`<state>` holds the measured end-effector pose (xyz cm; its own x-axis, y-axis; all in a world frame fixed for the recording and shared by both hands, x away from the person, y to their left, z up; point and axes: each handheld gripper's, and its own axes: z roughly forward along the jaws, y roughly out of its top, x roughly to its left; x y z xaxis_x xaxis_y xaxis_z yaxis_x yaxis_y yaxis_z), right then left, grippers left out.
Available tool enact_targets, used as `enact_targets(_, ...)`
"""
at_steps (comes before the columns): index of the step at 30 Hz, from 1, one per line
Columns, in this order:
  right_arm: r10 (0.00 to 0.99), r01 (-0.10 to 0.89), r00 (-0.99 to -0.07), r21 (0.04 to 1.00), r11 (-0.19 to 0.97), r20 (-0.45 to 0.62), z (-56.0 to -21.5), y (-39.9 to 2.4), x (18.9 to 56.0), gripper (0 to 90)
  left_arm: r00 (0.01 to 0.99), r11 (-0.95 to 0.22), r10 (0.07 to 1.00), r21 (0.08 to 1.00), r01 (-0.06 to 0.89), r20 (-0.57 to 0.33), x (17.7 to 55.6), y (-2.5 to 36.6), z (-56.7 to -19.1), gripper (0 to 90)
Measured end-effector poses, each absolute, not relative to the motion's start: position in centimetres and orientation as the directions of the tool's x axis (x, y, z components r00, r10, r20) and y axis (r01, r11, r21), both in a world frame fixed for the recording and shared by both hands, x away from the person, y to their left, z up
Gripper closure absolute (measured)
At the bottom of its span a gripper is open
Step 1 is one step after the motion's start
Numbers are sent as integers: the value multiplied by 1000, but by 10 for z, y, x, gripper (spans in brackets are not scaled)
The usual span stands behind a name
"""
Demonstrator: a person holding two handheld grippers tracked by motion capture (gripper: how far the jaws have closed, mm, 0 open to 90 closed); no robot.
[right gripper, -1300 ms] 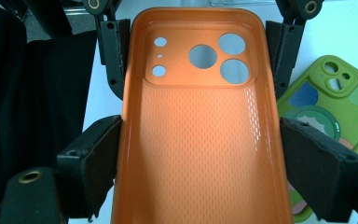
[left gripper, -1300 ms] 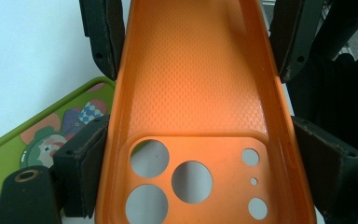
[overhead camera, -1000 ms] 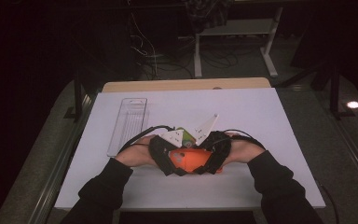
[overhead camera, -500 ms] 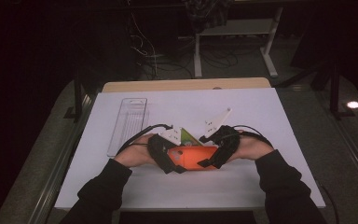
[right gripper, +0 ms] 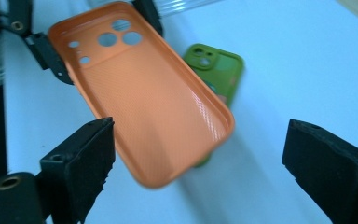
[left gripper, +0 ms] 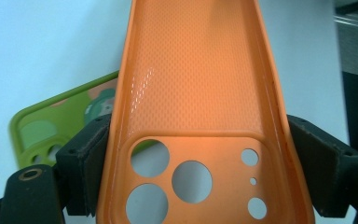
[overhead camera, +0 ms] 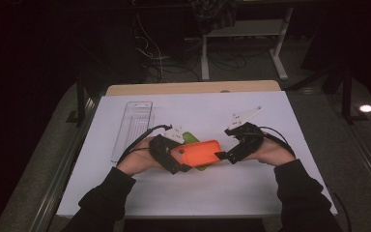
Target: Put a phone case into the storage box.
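White sheeting covers the table [overhead camera: 270,193], and a dark room with cables and desk legs is seen behind it. An orange soft-plastic phone case [overhead camera: 200,152] with round camera holes is clamped across its camera end between the padded fingers [left gripper: 81,161] of the left gripper [overhead camera: 170,155] and is held just above the table, its hollow side turned up. The right gripper [overhead camera: 227,155] is placed at the case's far end; its fingers [right gripper: 81,161] have just been opening and are set wide apart, the end of the case lying between them untouched. A green phone case [right gripper: 216,70] is seen on the table beneath the orange one. A clear ribbed plastic tray [overhead camera: 133,128] is laid well off to the left
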<state>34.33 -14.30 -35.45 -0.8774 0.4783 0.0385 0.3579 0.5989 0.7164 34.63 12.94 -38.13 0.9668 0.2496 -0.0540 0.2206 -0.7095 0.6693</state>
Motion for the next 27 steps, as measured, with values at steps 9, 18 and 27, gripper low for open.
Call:
enact_targets(9,595,450,-800,734,509,77,-367,-154,338,65,930,-669,365,680,301,-52,348,129,-381,161)
enact_targets(18,682,522,-721,741,423,119,-389,-152,332,44,899,-640,435,684,352,-55,348,131,-381,161)
enact_targets(27,717,547,-683,747,377,139,-413,-142,321,34,882,-633,468,677,375,-51,350,132,-381,161)
